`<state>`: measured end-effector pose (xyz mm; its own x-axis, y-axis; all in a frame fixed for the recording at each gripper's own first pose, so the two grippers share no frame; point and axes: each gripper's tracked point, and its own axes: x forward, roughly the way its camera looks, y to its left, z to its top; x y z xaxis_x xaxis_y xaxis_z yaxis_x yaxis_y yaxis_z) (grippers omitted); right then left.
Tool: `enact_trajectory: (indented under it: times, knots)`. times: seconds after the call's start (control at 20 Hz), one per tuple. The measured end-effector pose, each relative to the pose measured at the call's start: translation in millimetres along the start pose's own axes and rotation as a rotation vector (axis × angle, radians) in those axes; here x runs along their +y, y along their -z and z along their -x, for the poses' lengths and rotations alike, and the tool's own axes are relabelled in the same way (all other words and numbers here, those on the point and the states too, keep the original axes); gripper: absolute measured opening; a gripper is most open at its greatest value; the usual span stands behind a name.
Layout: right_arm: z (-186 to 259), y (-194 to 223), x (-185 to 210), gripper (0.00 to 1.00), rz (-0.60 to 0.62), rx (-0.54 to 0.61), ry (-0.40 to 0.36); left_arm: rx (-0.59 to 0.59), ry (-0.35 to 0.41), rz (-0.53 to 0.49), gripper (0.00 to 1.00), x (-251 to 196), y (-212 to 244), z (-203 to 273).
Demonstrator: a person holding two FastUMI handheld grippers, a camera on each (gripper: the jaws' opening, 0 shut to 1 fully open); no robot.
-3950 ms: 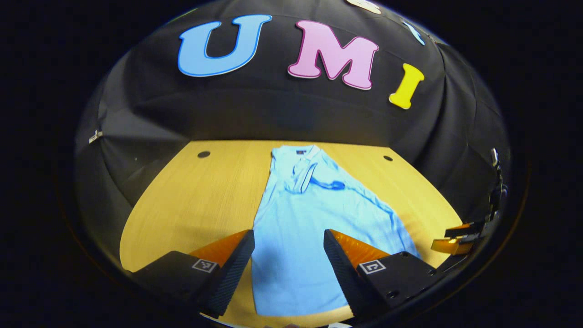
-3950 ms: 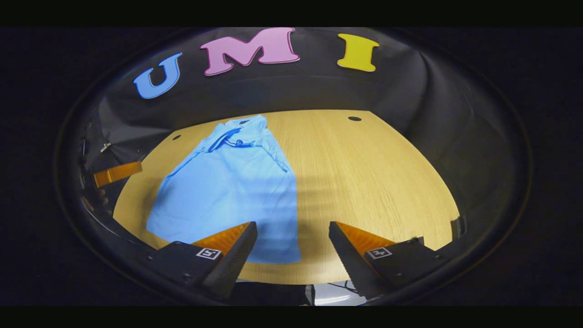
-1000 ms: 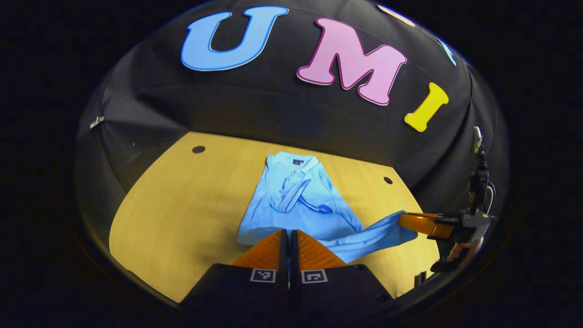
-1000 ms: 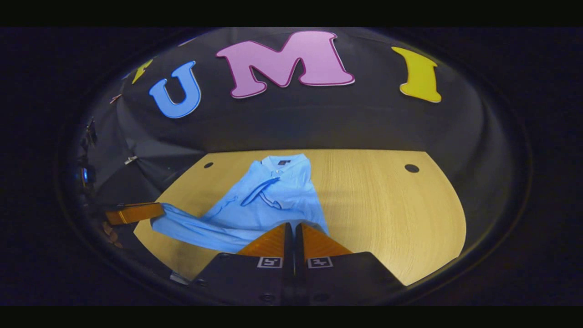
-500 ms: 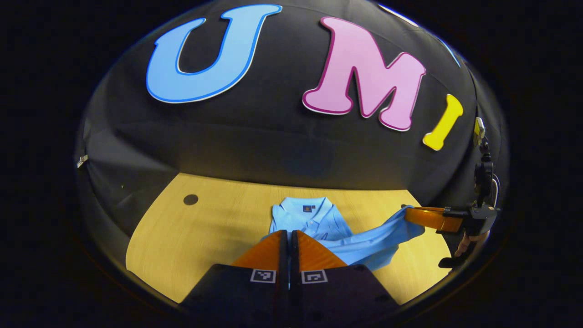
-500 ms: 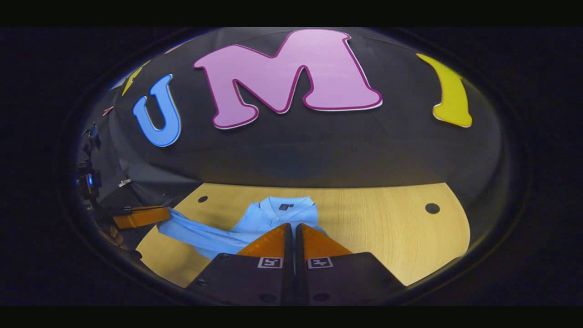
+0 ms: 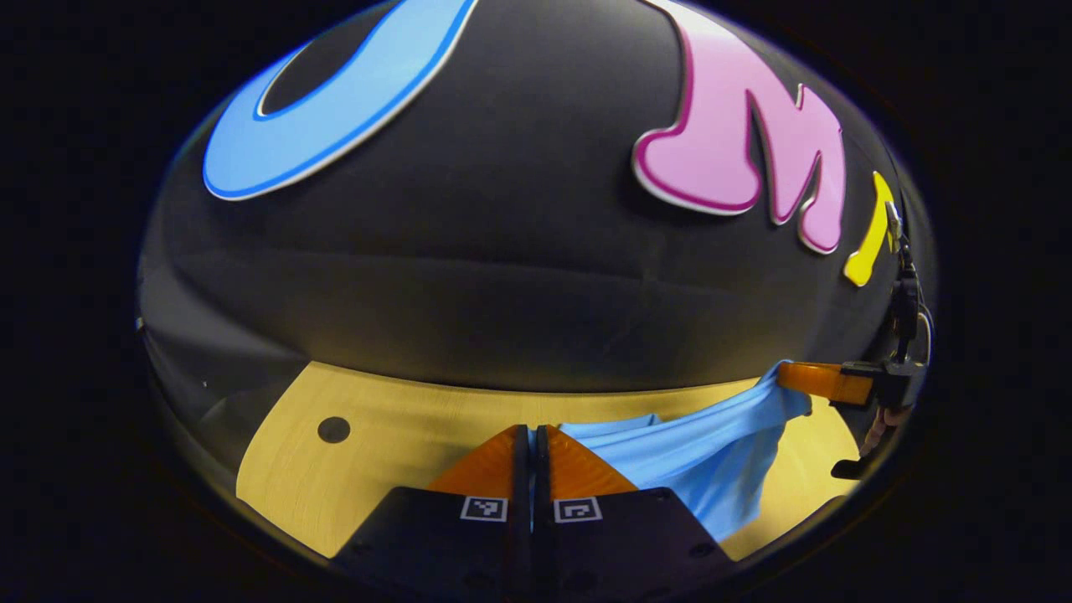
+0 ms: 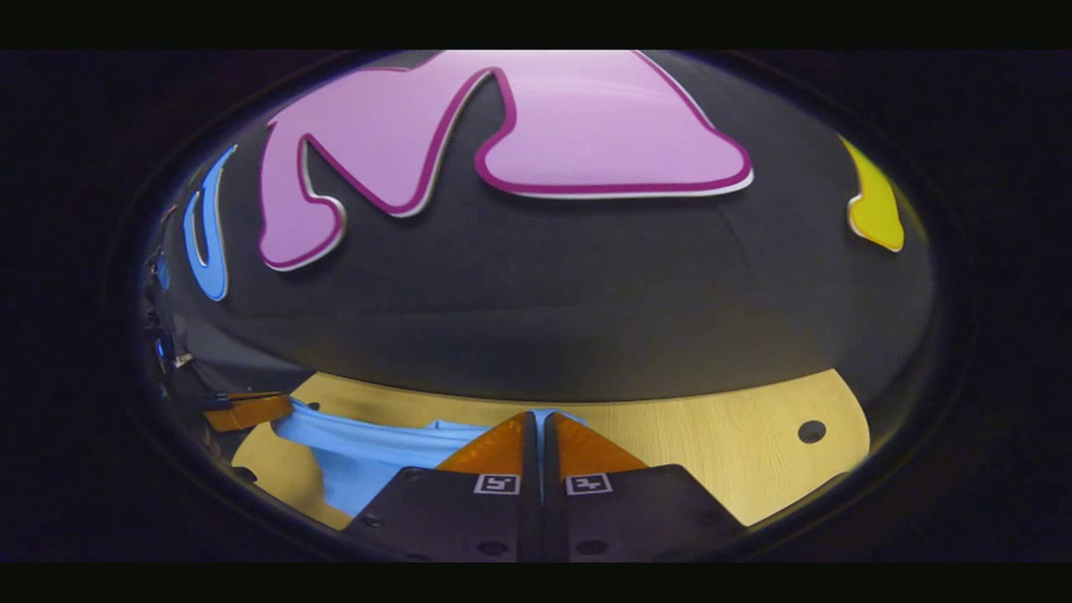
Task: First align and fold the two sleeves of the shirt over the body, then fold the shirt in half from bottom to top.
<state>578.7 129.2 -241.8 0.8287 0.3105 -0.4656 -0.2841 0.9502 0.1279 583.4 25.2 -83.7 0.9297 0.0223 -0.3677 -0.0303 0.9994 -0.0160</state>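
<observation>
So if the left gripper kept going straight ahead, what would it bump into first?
Probably the booth's black cloth wall. The left gripper, shut on the blue shirt, points over the far edge of the wooden table. Depth is hard to judge.

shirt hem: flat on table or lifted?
Lifted: the shirt hangs between the shut left gripper and right gripper, above the table.

I see a worktop (image 7: 394,440) of light yellow wood with a fine straight grain; its far edge meets the black cloth wall. In the left gripper view one small dark round hole (image 7: 333,430) sits in it on the left side. In the right gripper view I see another such hole (image 8: 811,431) at the right. A light blue shirt (image 7: 695,456) hangs over the worktop; how much of it lies on the wood I cannot tell.
</observation>
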Motion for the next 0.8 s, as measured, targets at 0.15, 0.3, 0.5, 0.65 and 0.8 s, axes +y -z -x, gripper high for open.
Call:
enact_trajectory:
  times: [0.15,0.3,0.5,0.65,0.8]
  knots:
    - [-33.7,18.0,-3.9,0.08,0.047,-0.004,0.031,-0.040,0.004,0.033,0.06,8.4,6.4,-46.6]
    - [-54.8,36.3,-0.7,0.00,0.065,0.000,0.045,-0.040,-0.031,0.005,0.06,24.6,26.2,-82.5]
    - [-60.6,48.2,2.0,0.10,0.081,0.011,0.062,-0.014,-0.081,-0.034,0.26,27.1,39.5,-91.3]
    - [-31.6,32.9,5.9,0.62,0.099,-0.051,0.074,-0.052,-0.047,-0.031,1.00,11.9,29.1,-65.7]
    - [2.7,32.5,-2.3,1.00,0.130,-0.090,0.118,-0.117,-0.028,-0.082,1.00,1.3,11.4,-13.0]
